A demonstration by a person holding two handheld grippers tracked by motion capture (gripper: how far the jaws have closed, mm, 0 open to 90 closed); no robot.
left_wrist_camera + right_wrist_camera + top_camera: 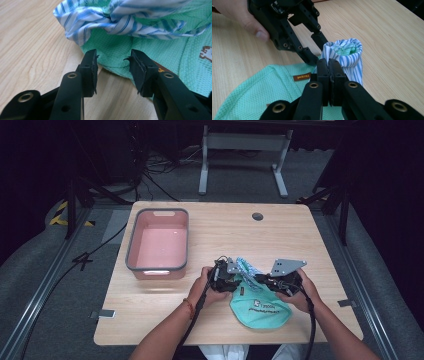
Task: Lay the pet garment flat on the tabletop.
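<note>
A mint-green mesh garment [260, 309] with a blue-and-white striped part [247, 266] lies near the table's front edge. In the right gripper view my right gripper [329, 62] is shut, pinching the bunched striped cloth [347, 56] at its tips. A brown label [301, 77] sits on the green mesh [262, 90] just left of it. My left gripper [113, 60] is open, its jaws astride the green garment's [155, 45] edge, under the striped cloth [100, 20]. From above, the left gripper [238, 281] and right gripper [261, 279] face each other over the garment.
A pink basin [131, 242] with a grey rim stands empty at the table's left. A round cable hole [257, 216] is at the back of the wooden table [225, 230]. A grey desk frame [245, 142] stands on the floor behind.
</note>
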